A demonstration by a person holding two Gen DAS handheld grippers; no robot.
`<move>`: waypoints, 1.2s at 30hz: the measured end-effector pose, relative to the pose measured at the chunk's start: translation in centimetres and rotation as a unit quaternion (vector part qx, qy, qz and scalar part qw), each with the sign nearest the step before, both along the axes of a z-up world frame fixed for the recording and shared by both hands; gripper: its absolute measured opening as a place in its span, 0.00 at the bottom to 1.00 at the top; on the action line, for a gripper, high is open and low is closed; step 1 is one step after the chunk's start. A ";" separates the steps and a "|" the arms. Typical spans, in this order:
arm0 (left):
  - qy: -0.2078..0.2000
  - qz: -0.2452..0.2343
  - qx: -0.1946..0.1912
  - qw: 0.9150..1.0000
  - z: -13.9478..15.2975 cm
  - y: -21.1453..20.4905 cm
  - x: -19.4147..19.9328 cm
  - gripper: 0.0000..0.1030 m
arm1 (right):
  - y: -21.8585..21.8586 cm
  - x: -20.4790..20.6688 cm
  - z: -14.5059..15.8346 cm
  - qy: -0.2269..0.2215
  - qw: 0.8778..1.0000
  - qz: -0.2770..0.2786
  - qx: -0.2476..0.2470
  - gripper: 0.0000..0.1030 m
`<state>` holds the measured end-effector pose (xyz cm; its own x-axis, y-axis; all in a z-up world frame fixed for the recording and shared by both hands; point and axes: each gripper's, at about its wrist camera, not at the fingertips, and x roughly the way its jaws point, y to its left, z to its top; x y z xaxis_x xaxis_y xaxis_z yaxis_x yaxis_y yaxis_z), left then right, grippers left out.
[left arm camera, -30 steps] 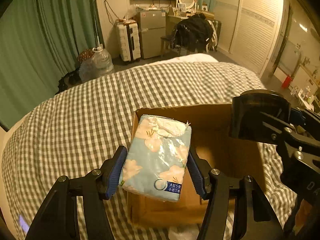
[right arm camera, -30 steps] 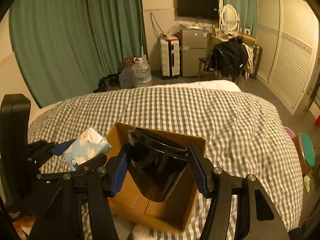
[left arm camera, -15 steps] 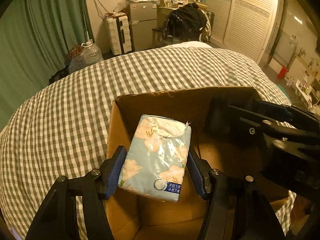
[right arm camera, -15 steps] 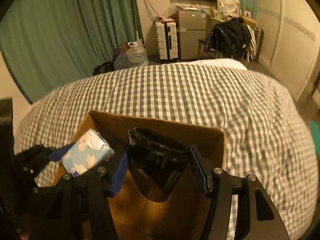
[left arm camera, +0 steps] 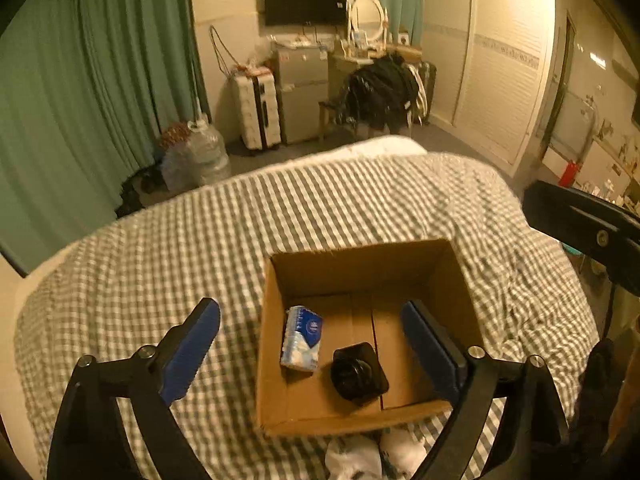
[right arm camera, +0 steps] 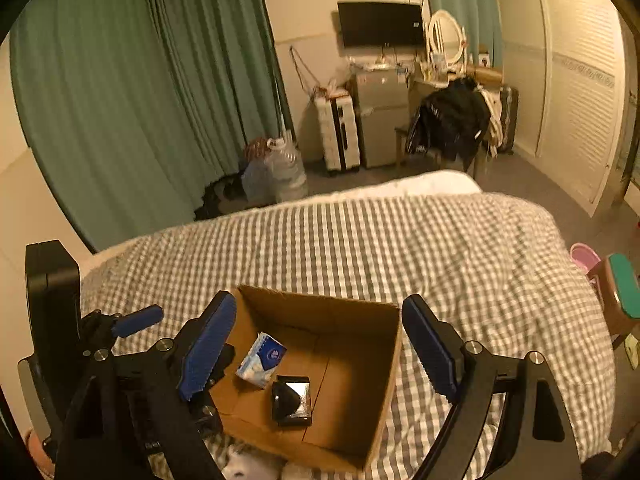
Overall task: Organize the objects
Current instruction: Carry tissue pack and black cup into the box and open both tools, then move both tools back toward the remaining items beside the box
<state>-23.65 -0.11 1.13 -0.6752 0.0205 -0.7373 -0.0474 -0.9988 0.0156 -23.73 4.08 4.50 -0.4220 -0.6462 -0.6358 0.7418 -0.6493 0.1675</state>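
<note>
An open cardboard box (left arm camera: pixel 460 280) (right arm camera: pixel 352 308) sits on the checked bed. On its floor lie a blue flowered tissue pack (left arm camera: pixel 301 338) (right arm camera: pixel 262 359) and a black glossy container (left arm camera: pixel 359 372) (right arm camera: pixel 291 399), side by side. My left gripper (left arm camera: pixel 316 340) hangs above the box with its jaws opening wide and nothing between them. My right gripper (right arm camera: pixel 320 348) also hovers over the box, jaws opening, empty. The left gripper's body (right arm camera: pixel 60 320) shows at the left of the right wrist view.
The grey checked bedspread (left arm camera: pixel 160 260) surrounds the box. White cloth (left arm camera: pixel 360 456) lies at the box's near edge. Beyond the bed stand green curtains (left arm camera: pixel 100 80), a white suitcase (left arm camera: pixel 256 108), water jugs (left arm camera: pixel 196 156) and a chair with dark clothes (left arm camera: pixel 380 92).
Both grippers let go: the tissue pack and the black container dropped onto the box floor. Both grippers then rose and drew back from the box with jaws spread.
</note>
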 end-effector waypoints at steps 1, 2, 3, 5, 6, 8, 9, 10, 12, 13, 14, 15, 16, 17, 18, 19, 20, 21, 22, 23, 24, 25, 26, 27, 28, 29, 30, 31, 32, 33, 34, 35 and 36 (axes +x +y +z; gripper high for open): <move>0.008 0.002 -0.002 1.000 1.0 0.0 0.9 0.94 | 0.6 0.6 0.8 0.004 1.000 -0.001 -0.002 0.83; 0.015 0.003 -0.004 1.000 1.9 0.0 1.9 0.94 | 1.4 1.6 1.7 0.009 1.000 -0.005 -0.005 0.83; 0.020 0.004 -0.004 1.000 2.6 0.0 2.6 0.94 | 2.1 2.4 2.5 0.014 1.000 -0.007 -0.007 0.83; 0.032 0.008 -0.004 0.999 4.0 -0.3 4.5 0.95 | 3.5 4.1 4.0 0.021 1.000 -0.007 -0.012 0.83; 0.036 0.009 -0.004 0.999 4.5 -0.4 5.4 0.96 | 4.2 5.0 4.8 0.024 1.000 -0.007 -0.015 0.83; 0.043 0.016 -0.004 0.999 5.4 -0.7 7.2 0.97 | 5.4 6.7 5.9 0.033 0.999 -0.008 -0.019 0.83; 0.047 0.018 -0.004 0.999 5.6 -0.8 8.2 0.97 | 6.1 7.4 6.3 0.038 0.999 -0.008 -0.021 0.83; 0.050 0.021 -0.005 0.999 5.8 -0.9 9.2 0.97 | 6.7 8.2 6.8 0.043 0.999 -0.009 -0.023 0.83; 0.051 0.024 -0.005 0.998 5.9 -1.0 10.5 0.97 | 8.0 9.8 7.5 0.050 0.998 -0.011 -0.025 0.83; 0.050 0.025 -0.005 0.998 5.9 -1.1 11.1 0.97 | 8.6 10.5 7.6 0.051 0.998 -0.012 -0.025 0.83; 0.049 0.027 -0.004 0.998 5.7 -1.1 11.9 0.97 | 9.2 11.2 7.6 0.051 0.998 -0.013 -0.025 0.83; 0.048 0.028 -0.004 0.998 5.6 -1.1 12.3 0.97 | 9.7 11.8 7.6 0.051 0.998 -0.013 -0.024 0.83; 0.047 0.029 -0.004 0.998 5.5 -1.0 12.9 0.97 | 10.3 12.4 7.4 0.051 0.998 -0.014 -0.023 0.83; 0.047 0.030 -0.005 0.998 5.4 -1.0 13.5 0.97 | 10.8 13.0 7.3 0.050 0.998 -0.014 -0.022 0.83; 0.046 0.031 -0.007 0.998 5.1 -1.0 14.1 0.97 | 11.1 13.4 7.0 0.049 0.998 -0.014 -0.020 0.83; 0.046 0.032 -0.008 0.998 4.9 -0.9 14.5 0.97 | 11.5 13.9 6.8 0.049 0.999 -0.014 -0.019 0.83; 0.044 0.033 -0.009 0.998 4.5 -0.8 15.1 0.97 | 11.8 14.4 6.5 0.048 0.999 -0.014 -0.018 0.83; 0.042 0.034 -0.011 0.998 4.1 -0.8 15.6 0.97 | 12.2 14.8 6.2 0.048 0.999 -0.014 -0.015 0.83; 0.039 0.036 -0.010 0.999 3.6 -0.8 16.1 0.97 | 12.5 15.2 5.8 0.047 0.999 -0.015 -0.012 0.83; 0.036 0.037 -0.009 0.999 3.2 -0.8 16.5 0.97 | 12.7 15.4 5.3 0.045 0.999 -0.015 -0.009 0.83; 0.035 0.039 -0.009 0.999 2.7 -0.9 17.0 0.97 | 13.0 15.7 4.9 0.044 0.999 -0.015 -0.007 0.83; 0.033 0.042 -0.009 0.999 2.2 -0.9 17.5 0.97 | 13.2 16.0 4.4 0.041 0.999 -0.016 -0.004 0.83; 0.031 0.044 -0.008 0.999 1.5 -1.0 18.0 0.97 | 13.4 16.4 3.9 0.039 0.999 -0.015 -0.001 0.83; 0.024 0.047 -0.008 0.999 0.7 -1.0 18.4 0.97 | 13.6 16.7 3.3 0.037 0.999 -0.014 0.002 0.83; 0.020 0.049 -0.009 0.999 0.0 -1.0 18.8 0.97 | 13.8 17.0 2.7 0.035 0.999 -0.013 0.005 0.83; 0.015 0.051 -0.010 0.999 -0.8 -0.9 19.1 0.97 | 14.0 17.3 1.9 0.032 0.999 -0.013 0.011 0.83; 0.009 0.051 -0.011 0.999 -1.5 -0.9 19.4 0.97 | 14.3 17.4 1.1 0.030 0.999 -0.012 0.016 0.83; 0.001 0.052 -0.013 0.999 -2.6 -0.8 19.6 0.97 | 14.4 17.5 0.3 0.028 0.999 -0.011 0.021 0.83; -0.004 0.052 -0.013 0.999 -3.3 -0.8 19.8 0.97 | 14.5 17.7 -0.7 0.025 0.999 -0.010 0.029 0.83; -0.010 0.052 -0.014 0.999 -4.0 -0.8 20.0 0.97 | 14.6 17.4 -1.3 0.023 0.999 -0.010 0.033 0.83; -0.017 0.051 -0.013 0.998 -4.8 -0.8 20.2 0.97 | 14.4 17.3 -2.1 0.019 0.999 -0.010 0.041 0.83; -0.023 0.051 -0.013 0.998 -5.7 -0.7 20.3 0.97 | 14.4 17.3 -3.1 0.014 0.999 -0.009 0.047 0.83; -0.030 0.050 -0.012 0.998 -6.4 -0.6 20.5 0.97 | 14.4 17.3 -3.9 0.009 0.999 -0.009 0.052 0.83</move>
